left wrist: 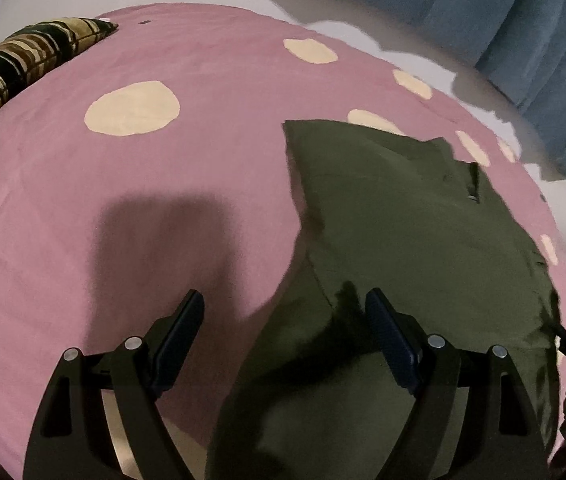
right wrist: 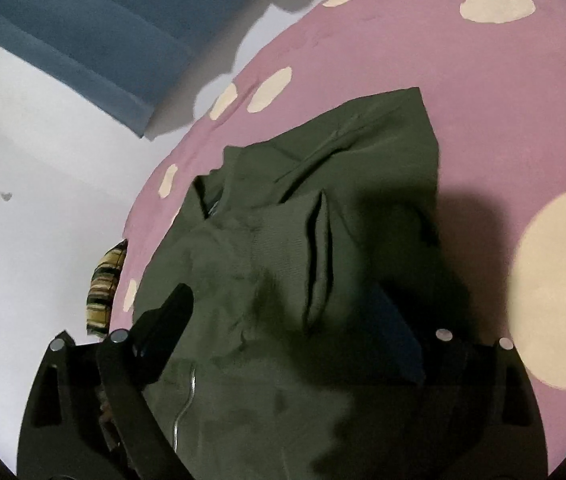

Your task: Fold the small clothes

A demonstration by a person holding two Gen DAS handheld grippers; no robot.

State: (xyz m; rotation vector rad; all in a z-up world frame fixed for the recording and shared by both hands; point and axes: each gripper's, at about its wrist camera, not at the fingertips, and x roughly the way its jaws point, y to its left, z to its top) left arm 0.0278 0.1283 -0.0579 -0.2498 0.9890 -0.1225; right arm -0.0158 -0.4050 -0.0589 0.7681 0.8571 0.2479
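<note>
A dark green garment point(left wrist: 403, 220) is spread on the pink bedsheet point(left wrist: 123, 200) — both the left claw point(left wrist: 285, 312) and right claw point(right wrist: 283, 300) are held wide open, nothing gripped.

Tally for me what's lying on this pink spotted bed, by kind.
Olive-green garment: 1
Striped pillow: 1
Total: 2, both resting on the pink bedspread.

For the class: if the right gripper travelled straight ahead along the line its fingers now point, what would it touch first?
Most likely the dark green garment, which fills the space ahead of the right gripper. Its jaws stand open over the cloth, gripping nothing. Depth is hard to judge; the pink bedspread lies beyond.
</note>
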